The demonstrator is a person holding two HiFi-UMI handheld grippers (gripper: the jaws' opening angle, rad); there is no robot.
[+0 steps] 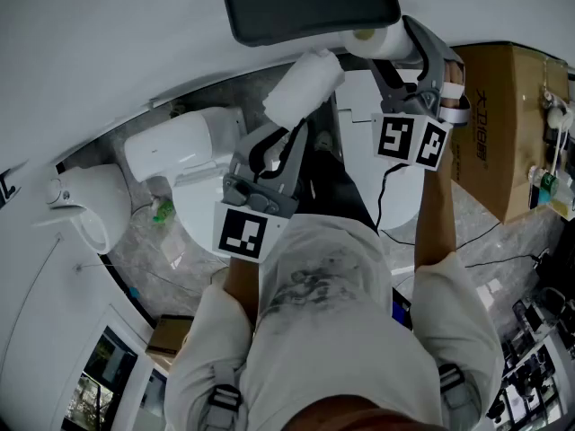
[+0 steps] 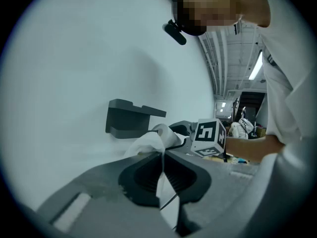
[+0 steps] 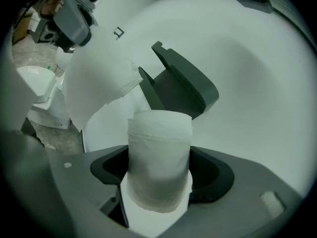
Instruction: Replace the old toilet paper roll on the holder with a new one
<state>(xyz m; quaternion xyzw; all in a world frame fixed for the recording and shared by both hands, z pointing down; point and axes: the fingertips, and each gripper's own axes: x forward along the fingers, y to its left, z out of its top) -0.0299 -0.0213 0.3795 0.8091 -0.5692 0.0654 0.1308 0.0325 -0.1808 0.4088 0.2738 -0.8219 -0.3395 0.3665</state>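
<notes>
wall: one holder, one roll, one sheet

Dark characters were printed down the side of the box, too small and blurred to read; no other text was legible

A white ceramic toilet stands on a grey marbled stone floor, with a small green object just beside it. A rounded white fixture sits to its left. At the right, a brown cardboard box stands near a thin black cable lying on the floor.
</notes>
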